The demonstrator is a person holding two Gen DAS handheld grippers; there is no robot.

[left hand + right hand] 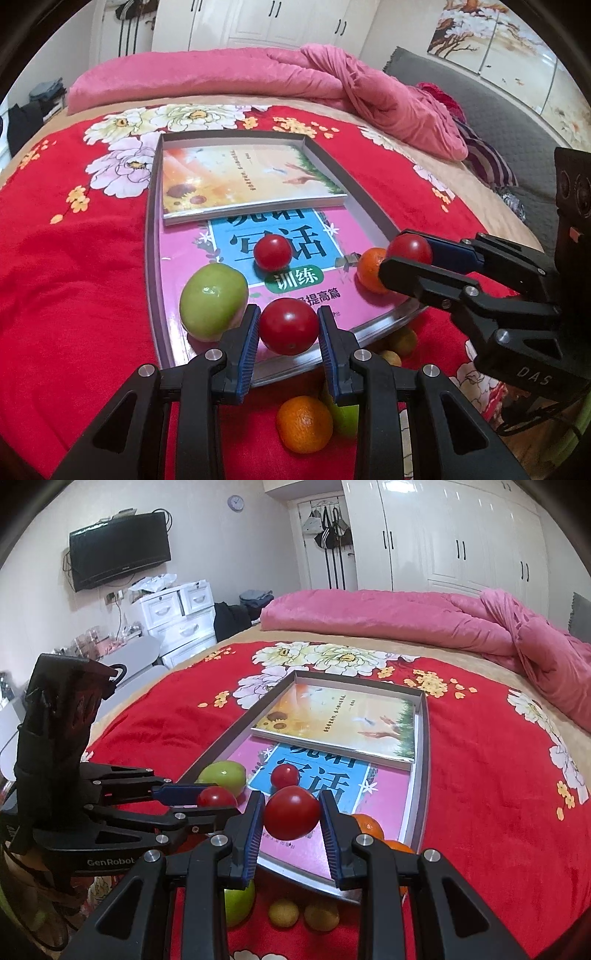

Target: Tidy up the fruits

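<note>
- Meanwhile, on the left wrist view, the left gripper (289, 326) pinches a red tomato (289, 325) between its blue pads, poised over the near edge of the grey tray (157, 206); a green fruit (213, 301) lies in the tray just left of it, a second tomato (272, 252) further in, and an orange (305, 424) sits outside the tray on the red blanket (74, 258)
- At the tray's right edge, the right gripper (406, 254) grips another tomato beside an orange fruit (369, 269)
- On the right wrist view, the right gripper (291, 814) clamps its tomato (291, 813) above the tray's near end (306, 878)
- Judged best: lower each tomato beside the loose one on the pink book (388, 801), then release gently to stop rolling
</note>
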